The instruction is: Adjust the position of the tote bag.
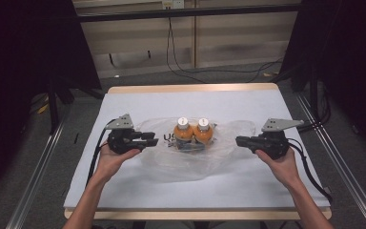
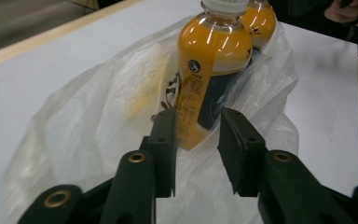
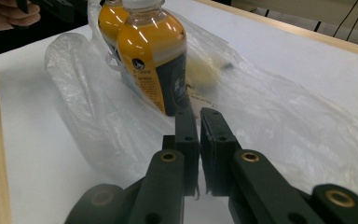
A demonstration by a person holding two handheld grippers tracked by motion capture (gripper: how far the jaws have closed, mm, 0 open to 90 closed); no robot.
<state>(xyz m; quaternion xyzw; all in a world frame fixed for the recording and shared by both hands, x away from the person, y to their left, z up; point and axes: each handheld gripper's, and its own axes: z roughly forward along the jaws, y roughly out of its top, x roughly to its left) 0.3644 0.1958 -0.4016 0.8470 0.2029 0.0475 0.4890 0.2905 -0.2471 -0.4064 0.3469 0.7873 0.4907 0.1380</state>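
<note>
Two orange bottles (image 1: 193,131) are standing upright side by side, touching, near the middle of the white table (image 1: 138,183), each with a white cap and a dark label. They are sitting on a clear plastic bag (image 1: 181,162) that is lying crumpled and spreading out around them. The left gripper (image 1: 153,138) is resting in the person's left hand (image 1: 112,157) just left of the bag, pointing toward the bottles; in the left gripper view its jaws are standing well apart over the plastic, with the nearer bottle (image 2: 212,70) just beyond the tips, and nothing is lying between them. The right gripper (image 1: 238,140) is sitting in the right hand (image 1: 279,164) at the bag's right edge, pointing back at the bottles. In the right gripper view its jaws are nearly closed, leaving a thin gap; whether they are pinching any plastic I cannot tell.
</note>
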